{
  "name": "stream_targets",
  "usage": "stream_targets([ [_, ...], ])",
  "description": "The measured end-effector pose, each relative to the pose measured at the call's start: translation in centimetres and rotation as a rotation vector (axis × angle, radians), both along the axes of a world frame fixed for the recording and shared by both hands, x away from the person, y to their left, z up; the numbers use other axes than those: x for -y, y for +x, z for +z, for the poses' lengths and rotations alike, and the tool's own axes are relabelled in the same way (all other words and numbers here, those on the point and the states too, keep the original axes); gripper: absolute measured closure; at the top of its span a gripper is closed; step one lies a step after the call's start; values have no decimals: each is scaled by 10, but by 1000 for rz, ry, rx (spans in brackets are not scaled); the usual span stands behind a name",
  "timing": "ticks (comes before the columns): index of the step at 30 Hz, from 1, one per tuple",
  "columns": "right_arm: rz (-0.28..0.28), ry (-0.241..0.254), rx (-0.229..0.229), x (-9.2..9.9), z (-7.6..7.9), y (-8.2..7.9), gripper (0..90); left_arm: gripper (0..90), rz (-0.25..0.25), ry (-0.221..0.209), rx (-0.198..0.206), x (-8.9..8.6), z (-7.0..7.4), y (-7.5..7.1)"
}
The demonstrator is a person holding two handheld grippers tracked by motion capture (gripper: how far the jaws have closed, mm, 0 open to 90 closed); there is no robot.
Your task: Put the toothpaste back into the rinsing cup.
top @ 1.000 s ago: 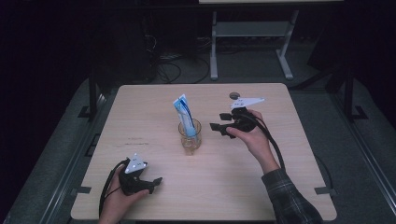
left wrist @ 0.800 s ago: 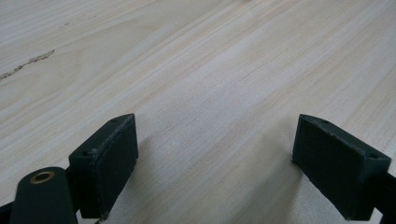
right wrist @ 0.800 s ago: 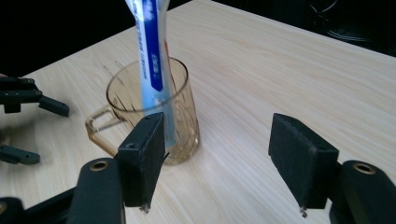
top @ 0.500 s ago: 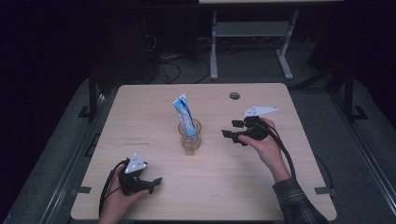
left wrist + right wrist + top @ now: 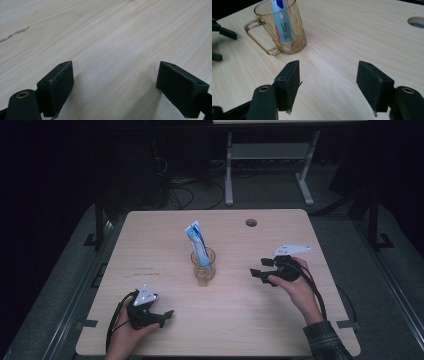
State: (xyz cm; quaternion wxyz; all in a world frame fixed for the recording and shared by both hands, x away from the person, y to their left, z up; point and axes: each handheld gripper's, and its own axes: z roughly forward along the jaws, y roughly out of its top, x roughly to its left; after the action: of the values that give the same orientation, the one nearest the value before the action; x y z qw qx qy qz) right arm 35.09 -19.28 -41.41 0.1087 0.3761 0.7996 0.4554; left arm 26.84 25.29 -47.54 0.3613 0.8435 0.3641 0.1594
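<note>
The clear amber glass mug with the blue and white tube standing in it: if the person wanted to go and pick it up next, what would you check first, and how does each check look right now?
1. Clear amber glass mug standing upright on the light wooden table: ok.
2. Blue and white tube resting inside the mug, leaning: ok.
3. Right gripper open with nothing between its jaws: ok.
4. Left gripper open with nothing between its jaws: ok.
5. Bare table between the right gripper and the mug: ok.
6. Mug handle within easy reach of the jaws: cannot tell.
</note>
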Motion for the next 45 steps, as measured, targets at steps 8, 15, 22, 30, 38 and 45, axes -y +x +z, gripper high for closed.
stream_targets([
  [8, -11, -14, -20, 14, -11, -15, 343, 136, 0, 0, 0, 0, 0, 0],
  [15, -20, -19, -30, 26, -18, -27, 331, 136, 0, 1, 0, 0, 0, 0],
  [22, -42, -35, -40, 38, -26, -38, 303, 136, 2, -2, 1, 0, 0, -1],
  [30, -76, -67, -46, 52, -37, -51, 276, 136, 2, -1, 1, 0, 0, -1],
  [38, -105, -130, -63, 61, -50, -62, 236, 136, 2, 1, -1, 0, 0, -1],
  [45, -112, -182, -79, 64, -61, -71, 204, 136, 2, 3, 0, 0, 0, -1],
])
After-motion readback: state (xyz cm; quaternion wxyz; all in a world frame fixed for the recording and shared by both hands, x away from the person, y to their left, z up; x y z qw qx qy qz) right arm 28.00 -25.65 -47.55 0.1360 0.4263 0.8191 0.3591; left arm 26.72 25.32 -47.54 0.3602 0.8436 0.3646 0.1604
